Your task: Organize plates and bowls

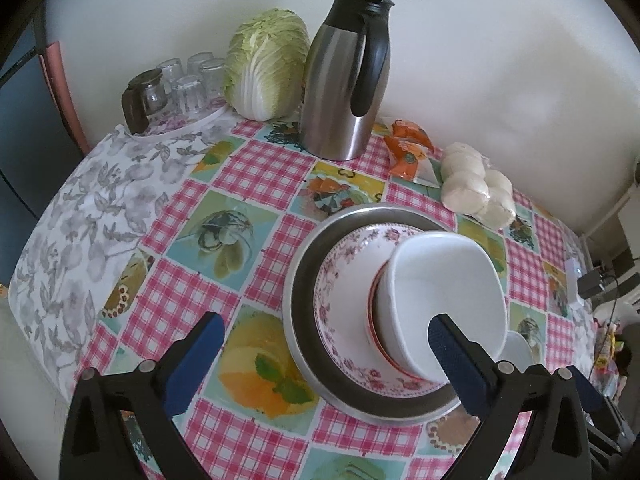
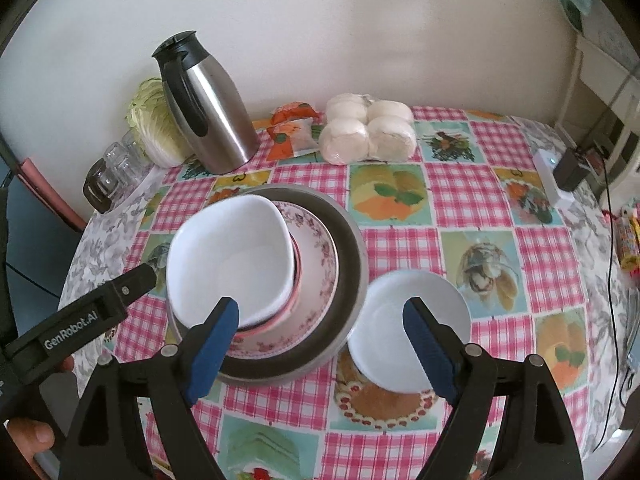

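Observation:
A stack stands mid-table: a metal plate [image 1: 304,280] [image 2: 348,248], a pink floral plate [image 1: 344,264] [image 2: 316,240], a red-rimmed bowl [image 1: 374,320], and a white squarish bowl [image 1: 444,276] [image 2: 232,256] on top. A small white dish [image 2: 404,320] [image 1: 518,350] lies on the cloth to the stack's right. My left gripper [image 1: 324,340] is open, its right finger in front of the white bowl. My right gripper [image 2: 320,320] is open and empty, above the stack's near edge and the small dish. The left gripper also shows at the left of the right wrist view [image 2: 120,292].
At the back stand a steel thermos jug [image 1: 344,80] [image 2: 208,108], a napa cabbage [image 1: 264,64], upturned glasses [image 1: 184,84], an orange packet [image 1: 408,148] and bagged white buns [image 1: 476,184] [image 2: 368,132]. A white power strip [image 2: 554,180] lies at the right edge.

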Available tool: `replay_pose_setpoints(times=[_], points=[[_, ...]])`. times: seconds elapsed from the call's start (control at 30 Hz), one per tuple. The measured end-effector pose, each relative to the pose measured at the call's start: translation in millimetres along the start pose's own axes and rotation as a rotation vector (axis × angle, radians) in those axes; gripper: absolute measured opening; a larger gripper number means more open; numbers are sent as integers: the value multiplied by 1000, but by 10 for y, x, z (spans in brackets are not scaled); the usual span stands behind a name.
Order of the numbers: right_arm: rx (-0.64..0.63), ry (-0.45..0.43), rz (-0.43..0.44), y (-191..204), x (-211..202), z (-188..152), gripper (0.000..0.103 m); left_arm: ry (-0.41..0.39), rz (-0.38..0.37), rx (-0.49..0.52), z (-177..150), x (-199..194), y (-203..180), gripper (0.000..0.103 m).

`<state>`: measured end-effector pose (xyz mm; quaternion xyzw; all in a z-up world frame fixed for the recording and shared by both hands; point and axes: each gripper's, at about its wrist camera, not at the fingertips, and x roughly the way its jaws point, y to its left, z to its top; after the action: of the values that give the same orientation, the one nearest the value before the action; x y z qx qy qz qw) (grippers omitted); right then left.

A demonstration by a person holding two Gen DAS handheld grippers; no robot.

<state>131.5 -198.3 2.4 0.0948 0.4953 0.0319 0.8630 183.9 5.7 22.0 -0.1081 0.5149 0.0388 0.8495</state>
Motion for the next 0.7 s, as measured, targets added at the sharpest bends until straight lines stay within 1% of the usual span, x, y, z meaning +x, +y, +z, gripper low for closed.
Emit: replay_pose_setpoints(times=[0.2,0.33,0.43,0.47,0.53,0.7], points=[[20,-10,-17,-75,-96,-126,85,-2,-19,20,-169,-51,-44,103],[29,-8,-29,-123,-147,-236,85,-2,-40,10,-262,-73,-72,103],[33,-5,-35,-159,-168,-315,85,-4,-72,-12,-341,-99,-92,103],[36,-3,-35,-176,-170,-340,85,-6,-95,-20,-378,-98,-98,103],[44,4,-34,-215,-165,-390,85,5,-117,-15,-441,-71,-121,103],[58,30,-48,-337,-124,-496,85,24,-122,-17,-583,0,-159,103]])
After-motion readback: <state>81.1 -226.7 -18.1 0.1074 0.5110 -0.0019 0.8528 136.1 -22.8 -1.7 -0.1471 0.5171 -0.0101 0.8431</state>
